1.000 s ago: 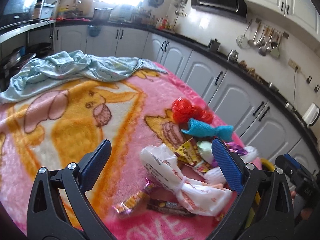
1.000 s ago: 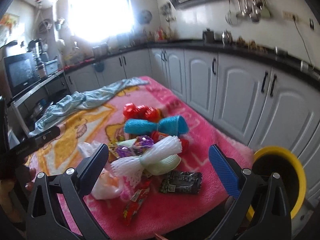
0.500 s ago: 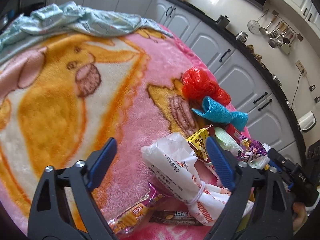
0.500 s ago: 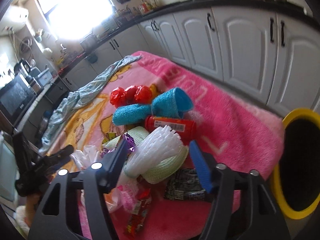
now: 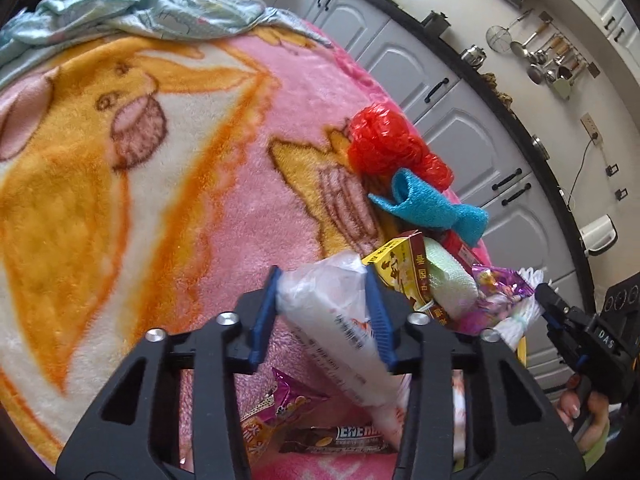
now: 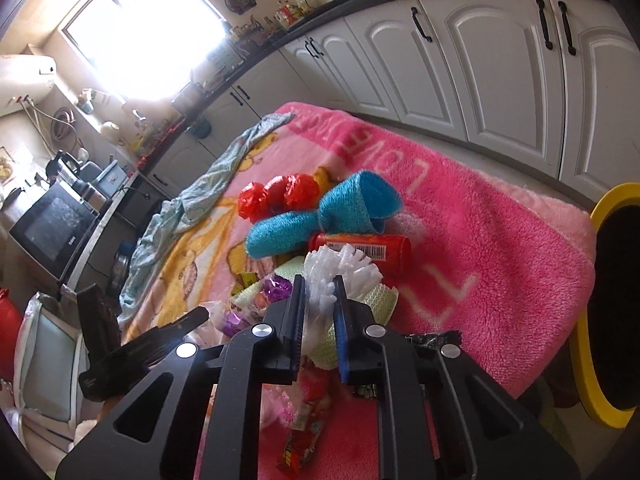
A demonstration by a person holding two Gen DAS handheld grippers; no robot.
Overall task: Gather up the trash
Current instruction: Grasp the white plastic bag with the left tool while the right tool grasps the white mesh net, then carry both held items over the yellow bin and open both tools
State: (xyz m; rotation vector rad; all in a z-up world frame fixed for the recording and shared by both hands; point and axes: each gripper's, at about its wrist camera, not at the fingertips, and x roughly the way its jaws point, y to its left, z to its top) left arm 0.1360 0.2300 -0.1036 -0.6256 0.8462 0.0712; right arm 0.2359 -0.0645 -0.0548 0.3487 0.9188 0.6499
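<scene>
A heap of trash lies on the pink blanket (image 5: pixel 224 216). In the left wrist view my left gripper (image 5: pixel 325 294) is closing, and both blue pads press the top of a white plastic bag (image 5: pixel 340 320). In the right wrist view my right gripper (image 6: pixel 319 302) is closing too, and it pinches the waist of a white foam net (image 6: pixel 340 268). Around them lie a red crinkled bag (image 5: pixel 380 144), a blue foam sleeve (image 5: pixel 432 208), a yellow-red carton (image 5: pixel 400 268), a green foam net (image 5: pixel 448 280), a red can (image 6: pixel 360 248) and several snack wrappers (image 5: pixel 280 408).
A yellow-rimmed bin (image 6: pixel 600 320) stands off the blanket's right edge. A light blue cloth (image 5: pixel 140 12) is bunched at the blanket's far end. White cabinets (image 6: pixel 500 72) run along the wall. A microwave (image 6: pixel 52 224) sits on a shelf at the left.
Both grippers have dropped toward the pile and gone from wide open to narrow. The left now has the white bag between its pads, the right the white foam net.
</scene>
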